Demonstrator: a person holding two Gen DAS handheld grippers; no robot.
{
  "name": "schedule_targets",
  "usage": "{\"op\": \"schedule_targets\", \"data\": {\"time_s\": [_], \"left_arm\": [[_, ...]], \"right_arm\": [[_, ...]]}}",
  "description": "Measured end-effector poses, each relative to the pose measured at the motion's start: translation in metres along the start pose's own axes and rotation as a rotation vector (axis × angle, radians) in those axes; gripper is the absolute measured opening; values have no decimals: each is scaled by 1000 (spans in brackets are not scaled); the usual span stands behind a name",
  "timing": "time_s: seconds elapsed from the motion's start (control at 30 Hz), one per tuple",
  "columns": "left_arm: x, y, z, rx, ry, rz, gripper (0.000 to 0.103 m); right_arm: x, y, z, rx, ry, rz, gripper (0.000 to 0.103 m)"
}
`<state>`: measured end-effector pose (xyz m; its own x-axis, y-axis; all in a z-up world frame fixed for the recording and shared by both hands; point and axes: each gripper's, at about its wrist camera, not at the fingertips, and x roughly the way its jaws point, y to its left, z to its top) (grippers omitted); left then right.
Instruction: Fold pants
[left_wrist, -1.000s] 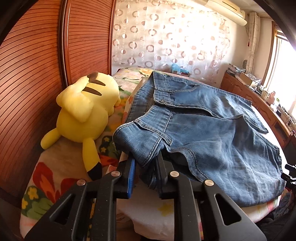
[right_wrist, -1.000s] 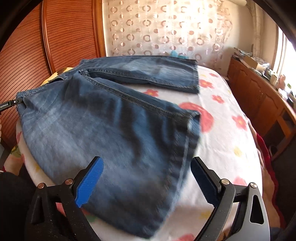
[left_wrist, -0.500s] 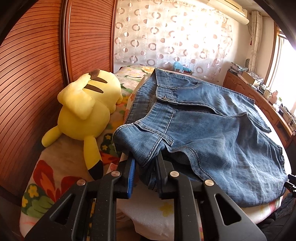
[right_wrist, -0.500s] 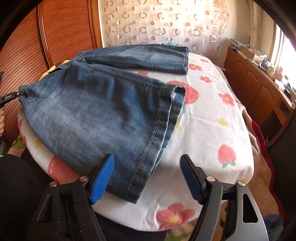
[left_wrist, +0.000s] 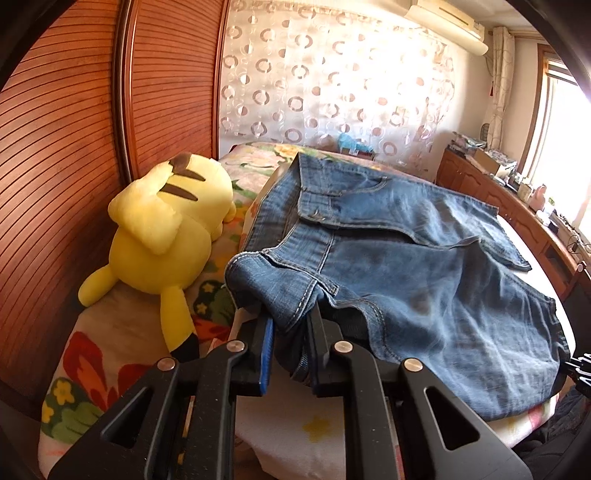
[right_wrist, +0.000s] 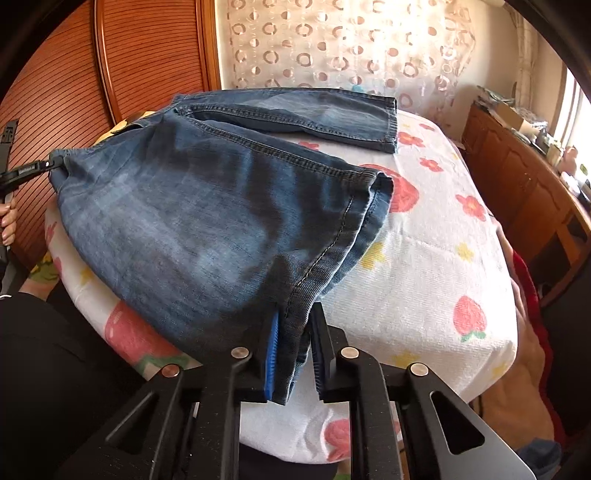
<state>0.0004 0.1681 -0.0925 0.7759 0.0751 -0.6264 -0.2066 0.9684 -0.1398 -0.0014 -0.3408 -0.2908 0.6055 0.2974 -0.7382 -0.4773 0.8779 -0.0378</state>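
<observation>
Blue denim pants (right_wrist: 207, 206) lie on the bed, one leg folded back over itself near me and the other leg (right_wrist: 314, 114) stretched out flat behind it. My right gripper (right_wrist: 293, 325) is closing its jaws on the near hem corner, and the denim sits pinched between the blue pads. In the left wrist view, my left gripper (left_wrist: 290, 325) clamps the waistband corner of the pants (left_wrist: 406, 266), its jaws still closing a little. The left gripper's tip (right_wrist: 48, 166) shows at the left edge of the right wrist view, holding the cloth.
A yellow plush toy (left_wrist: 166, 236) lies left of the pants against a slatted wooden wardrobe (left_wrist: 55, 147). The floral blanket (right_wrist: 424, 258) covers the bed. A wooden cabinet (right_wrist: 517, 166) with clutter lines the right wall. A person's hand (right_wrist: 7, 221) and dark-clothed lap (right_wrist: 44, 369) are nearby.
My right gripper's jaws went from wide apart to pinching the hem corner of the folded leg. The left gripper kept its hold on the waistband and barely moved.
</observation>
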Motion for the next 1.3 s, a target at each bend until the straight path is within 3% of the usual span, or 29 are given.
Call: {"op": "schedule_targets", "data": {"time_s": [0.2,0.47,0.8,1.3], "left_arm": [[-8,-9,10,5,-49,-20,14],[-20,-31,42,43,-136,-60,13],[-4,-51,88,79,-194,-78,11],[35,-59,134,98,-204,-58,7]], "right_arm": [[-1,-2,7,7,-15,26,8],[-23,-14,39,36,-151,33,6],[-16,-42,89,91,-285,3,6],[10,-66,133,110,-307,9,6]]}}
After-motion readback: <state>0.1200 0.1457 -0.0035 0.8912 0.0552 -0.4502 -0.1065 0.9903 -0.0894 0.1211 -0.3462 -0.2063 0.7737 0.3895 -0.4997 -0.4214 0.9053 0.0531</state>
